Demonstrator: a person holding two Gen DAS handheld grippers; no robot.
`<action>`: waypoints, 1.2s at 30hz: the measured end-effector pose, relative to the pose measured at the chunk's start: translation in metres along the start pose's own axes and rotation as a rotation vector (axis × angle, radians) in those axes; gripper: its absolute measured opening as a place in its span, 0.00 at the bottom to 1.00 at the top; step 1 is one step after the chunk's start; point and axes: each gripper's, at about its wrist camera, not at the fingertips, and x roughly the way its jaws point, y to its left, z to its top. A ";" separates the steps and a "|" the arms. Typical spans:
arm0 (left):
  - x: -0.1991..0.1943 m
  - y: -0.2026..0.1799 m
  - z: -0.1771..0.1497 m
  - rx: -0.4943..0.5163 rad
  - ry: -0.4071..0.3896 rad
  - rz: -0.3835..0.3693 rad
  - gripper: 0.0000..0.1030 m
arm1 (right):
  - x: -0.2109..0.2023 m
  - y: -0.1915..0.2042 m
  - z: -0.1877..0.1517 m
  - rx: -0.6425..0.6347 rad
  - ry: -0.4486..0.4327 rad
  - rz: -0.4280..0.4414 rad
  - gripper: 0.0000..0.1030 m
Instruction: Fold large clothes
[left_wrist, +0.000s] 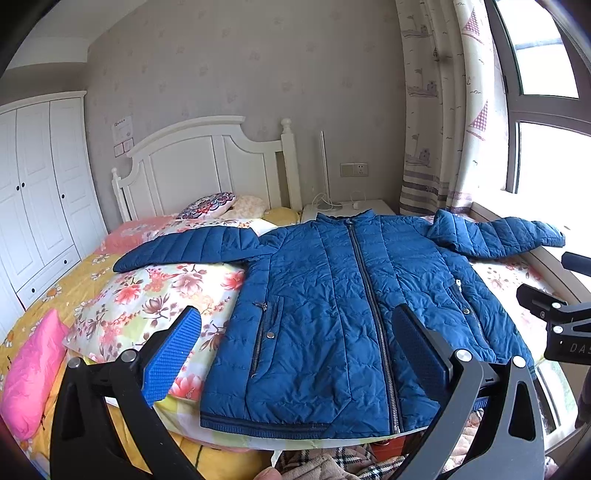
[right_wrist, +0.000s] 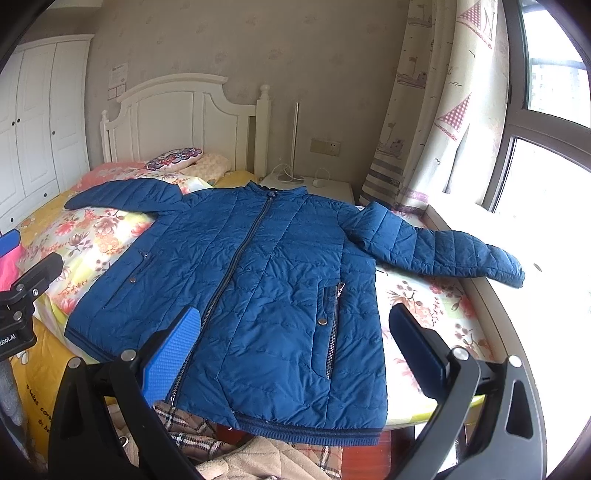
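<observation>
A blue quilted zip-up jacket (left_wrist: 332, 314) lies flat and face up on the floral bed cover, zipped, both sleeves spread out to the sides; it also shows in the right wrist view (right_wrist: 258, 288). My left gripper (left_wrist: 295, 347) is open and empty, held above the jacket's lower left part. My right gripper (right_wrist: 291, 343) is open and empty, held above the jacket's lower right part, near its pocket zip (right_wrist: 334, 325). The right gripper's body shows at the right edge of the left wrist view (left_wrist: 554, 317).
The bed has a white headboard (left_wrist: 207, 166), pillows and a pink cushion (left_wrist: 33, 373). A white wardrobe (left_wrist: 40, 192) stands at left, a nightstand (left_wrist: 347, 210) and curtain (left_wrist: 443, 110) behind, the window sill (right_wrist: 517, 295) at right. Plaid and beige clothes (right_wrist: 221, 450) lie below the bed's near edge.
</observation>
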 end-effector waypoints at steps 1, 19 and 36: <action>0.000 0.000 0.000 -0.002 0.004 -0.003 0.96 | 0.001 -0.002 0.000 0.004 0.002 0.000 0.98; 0.002 -0.002 0.001 -0.004 0.013 -0.017 0.96 | 0.003 -0.007 0.000 0.014 0.003 0.002 0.98; 0.021 0.001 -0.006 -0.017 0.049 -0.041 0.96 | 0.022 -0.010 -0.006 0.038 0.027 0.009 0.98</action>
